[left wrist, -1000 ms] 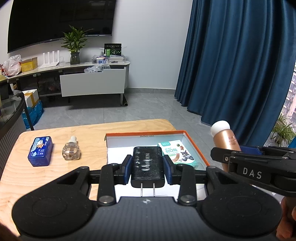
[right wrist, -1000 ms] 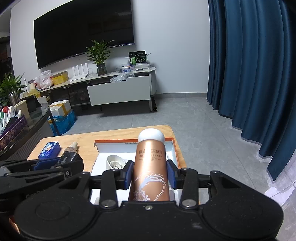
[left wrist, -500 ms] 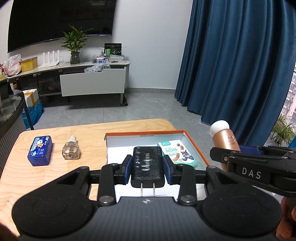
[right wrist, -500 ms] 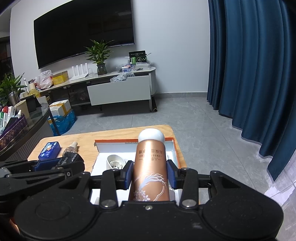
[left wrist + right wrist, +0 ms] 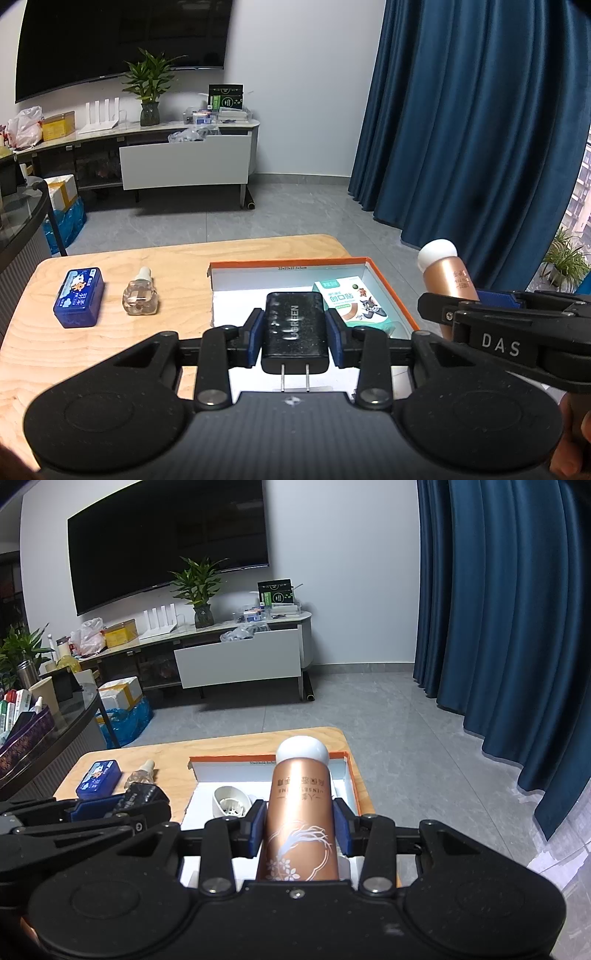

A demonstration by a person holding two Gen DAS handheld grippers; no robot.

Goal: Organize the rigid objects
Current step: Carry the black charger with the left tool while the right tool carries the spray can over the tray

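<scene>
Now each tongs clamps one item: left tongs [image 5: 294,334] one charger [image 5: 294,325], right tongs [image 5: 298,827] one bottle [image 5: 300,812].

Blue curtains [image 5: 461,129], grey tiled floor [image 5: 295,210], wall-mounted television [image 5: 166,546].

"UGREEN" runs along the top of the black charger [image 5: 294,332] clamped between the left claw's [image 5: 294,336] pads. "DAS" stands in white on the right claw's [image 5: 466,295] black arm, to the left claw's right. Print on the bottle [image 5: 300,814], the green box [image 5: 351,302] and the blue case [image 5: 78,297] is too small to read.
</scene>
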